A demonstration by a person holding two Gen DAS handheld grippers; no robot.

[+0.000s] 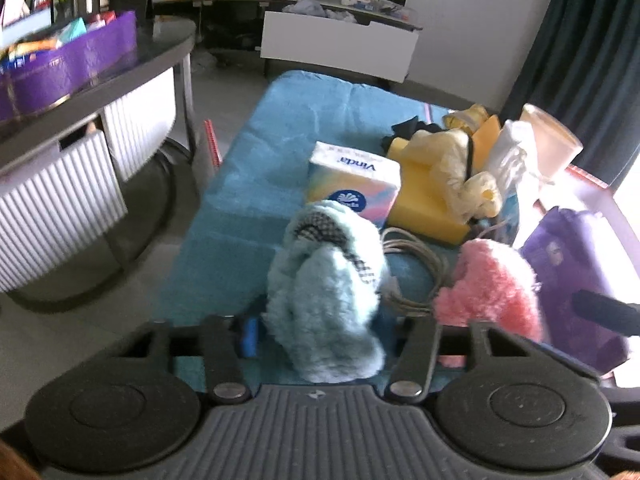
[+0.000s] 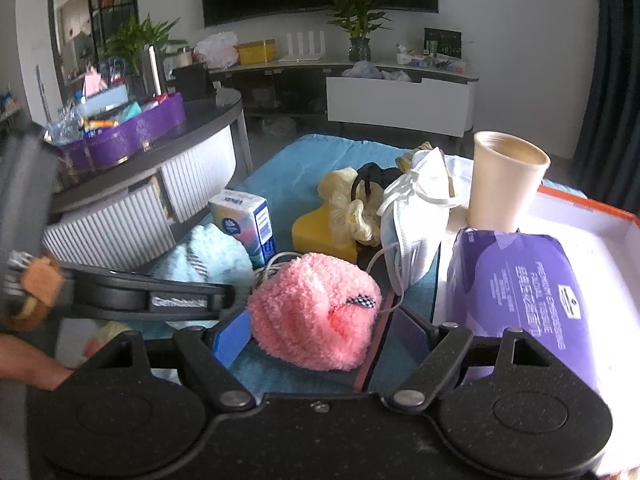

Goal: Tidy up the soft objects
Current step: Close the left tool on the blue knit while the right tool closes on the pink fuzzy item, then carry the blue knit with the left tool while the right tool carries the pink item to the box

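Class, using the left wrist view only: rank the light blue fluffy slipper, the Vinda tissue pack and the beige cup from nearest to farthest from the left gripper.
1. Light blue fluffy slipper: between the left gripper's fingers.
2. Vinda tissue pack: just behind the slipper, centre.
3. Beige cup: far right, at the back.

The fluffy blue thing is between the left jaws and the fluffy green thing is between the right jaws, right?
Almost. The fluffy thing between the right gripper's jaws is pink, not green, as the right wrist view shows. The fluffy blue thing is between the left gripper's jaws.
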